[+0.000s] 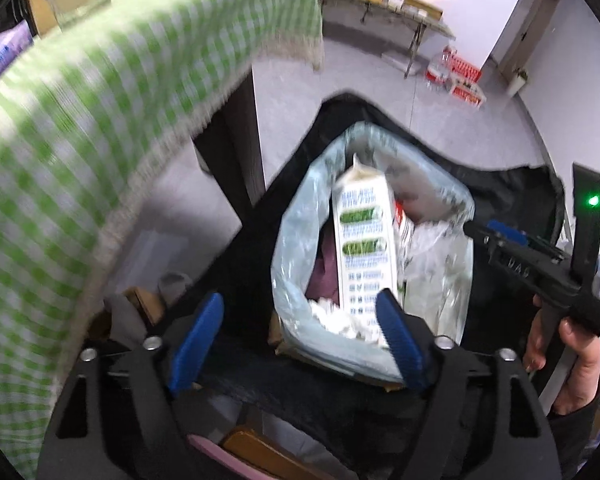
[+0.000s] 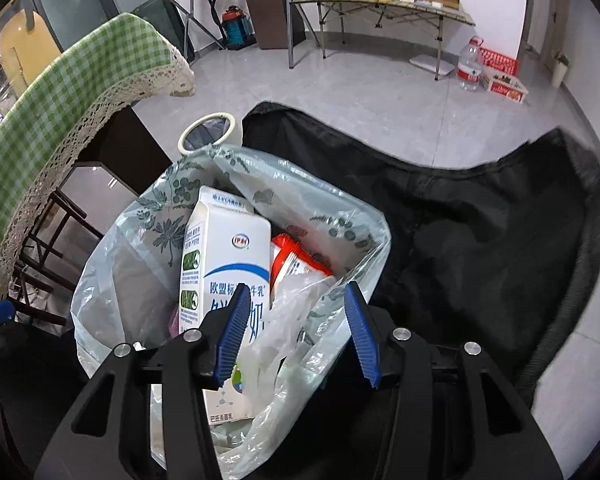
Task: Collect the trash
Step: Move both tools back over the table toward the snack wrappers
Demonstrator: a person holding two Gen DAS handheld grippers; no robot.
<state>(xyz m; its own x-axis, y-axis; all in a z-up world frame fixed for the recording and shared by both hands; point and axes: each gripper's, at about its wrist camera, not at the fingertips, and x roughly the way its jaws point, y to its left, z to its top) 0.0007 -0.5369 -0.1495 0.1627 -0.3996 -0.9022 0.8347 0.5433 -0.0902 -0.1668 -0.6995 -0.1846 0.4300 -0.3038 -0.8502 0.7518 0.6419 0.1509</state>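
A pale tiled floor point(image 2: 380, 92) runs back to a folding table along the far wall. Beside the counter point(image 2: 72, 92), with its green checked cloth, a black bag point(image 2: 480, 232) sprawls around a lined trash bag point(image 2: 112, 264). Most collecting looks done: a milk carton point(image 2: 228, 252), a red wrapper point(image 2: 296, 264) and crumpled plastic sit inside. The left gripper point(image 1: 300, 340) and right gripper point(image 2: 296, 332) hover above it, jaws wide apart, holding nothing.
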